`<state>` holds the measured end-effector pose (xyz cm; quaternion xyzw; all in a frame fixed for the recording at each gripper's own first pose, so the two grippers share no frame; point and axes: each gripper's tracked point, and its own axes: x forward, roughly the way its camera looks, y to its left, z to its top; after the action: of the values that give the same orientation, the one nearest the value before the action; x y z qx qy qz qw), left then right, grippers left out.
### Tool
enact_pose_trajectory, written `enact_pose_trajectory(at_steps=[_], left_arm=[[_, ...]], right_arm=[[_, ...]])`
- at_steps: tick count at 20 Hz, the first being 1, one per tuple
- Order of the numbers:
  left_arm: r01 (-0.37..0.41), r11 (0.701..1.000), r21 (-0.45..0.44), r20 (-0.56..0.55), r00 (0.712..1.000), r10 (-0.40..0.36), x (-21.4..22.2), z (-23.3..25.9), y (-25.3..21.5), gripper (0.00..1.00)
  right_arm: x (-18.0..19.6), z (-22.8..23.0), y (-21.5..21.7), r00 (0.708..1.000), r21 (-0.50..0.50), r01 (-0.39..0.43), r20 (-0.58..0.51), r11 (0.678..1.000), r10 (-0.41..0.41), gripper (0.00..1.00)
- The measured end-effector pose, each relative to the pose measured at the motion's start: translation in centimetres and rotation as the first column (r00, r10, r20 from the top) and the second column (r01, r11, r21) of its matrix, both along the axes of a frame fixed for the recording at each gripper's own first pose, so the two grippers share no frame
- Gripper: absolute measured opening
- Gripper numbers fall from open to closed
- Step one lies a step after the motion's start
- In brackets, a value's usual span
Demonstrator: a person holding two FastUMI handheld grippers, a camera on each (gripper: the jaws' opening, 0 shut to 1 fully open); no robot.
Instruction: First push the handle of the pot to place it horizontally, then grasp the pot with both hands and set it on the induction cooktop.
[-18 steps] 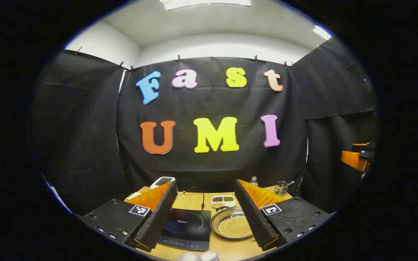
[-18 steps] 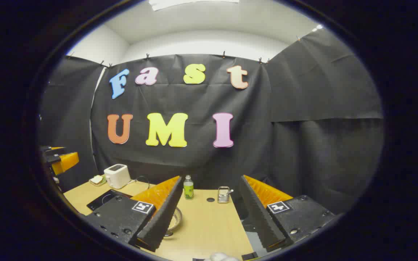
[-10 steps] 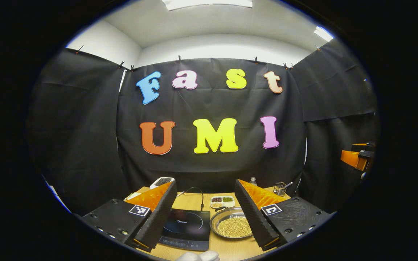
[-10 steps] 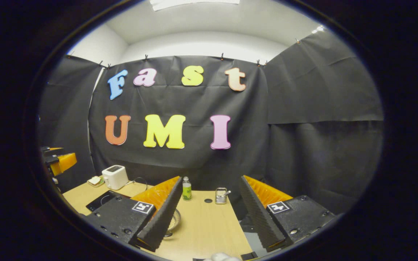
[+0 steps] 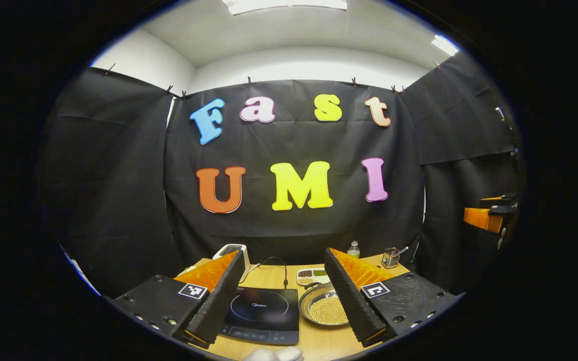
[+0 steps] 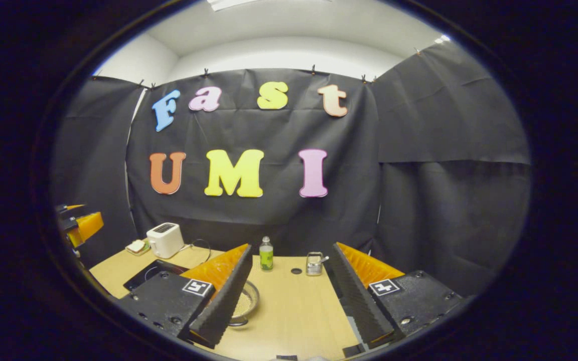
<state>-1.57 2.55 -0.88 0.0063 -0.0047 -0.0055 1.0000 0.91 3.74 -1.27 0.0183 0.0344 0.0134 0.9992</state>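
Steel pot [image 5: 325, 310] of pale beads sits on tabletop [image 5: 314, 343] just right of induction cooktop [image 5: 264, 315]; its dark handle [image 5: 311, 286] apparently points rearward. Left tongs [image 5: 283, 296] and right tongs [image 6: 289, 296] hover apart, empty, pre-push.

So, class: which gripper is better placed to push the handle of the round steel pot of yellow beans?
Left, probably. The left gripper is open and frames the round steel pot of yellow beans, whose handle shows. The right gripper's finger half-hides the pot.
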Motion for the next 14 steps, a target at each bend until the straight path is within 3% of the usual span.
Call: enact_pose_trajectory(at_steps=[1, 3, 4, 5, 7, 14], left_arm=[[-0.005, 1.0, 0.003, 0.002, 1.0, 0.005, 0.0, -0.1, 0.2, 0.95], [-0.019, 1.0, 0.013, 0.008, 1.0, 0.018, -0.1, -0.2, 0.7, 0.95], [-0.02, 1.0, 0.01, 0.005, 1.0, 0.02, -0.1, -0.5, 0.7, 0.95], [-0.023, 1.0, 0.006, -0.001, 1.0, 0.023, -0.1, -0.9, 0.6, 0.95], [-0.032, 0.999, 0.005, -0.008, 0.999, 0.032, -0.2, -1.4, 0.6, 0.95], [-0.071, 0.997, -0.035, -0.024, 0.997, 0.071, -0.8, -2.3, 1.2, 0.95]], right_arm=[[0.3, -0.5, 0.8, 1.0, -0.002, -0.018, -0.021, 1.0, 0.018, 0.89], [1.0, -1.3, 2.3, 0.997, -0.004, -0.058, -0.051, 0.998, 0.058, 0.53], [1.4, -2.1, 3.4, 0.994, -0.006, -0.086, -0.075, 0.996, 0.085, 0.44], [1.8, -3.0, 4.5, 0.987, -0.008, -0.123, -0.107, 0.992, 0.122, 0.22], [2.4, -5.2, 7.0, 0.964, -0.002, -0.207, -0.172, 0.978, 0.204, 0.03], [4.4, -15.2, 13.0, 0.847, 0.01, -0.363, -0.413, 0.932, 0.334, 0.04]])
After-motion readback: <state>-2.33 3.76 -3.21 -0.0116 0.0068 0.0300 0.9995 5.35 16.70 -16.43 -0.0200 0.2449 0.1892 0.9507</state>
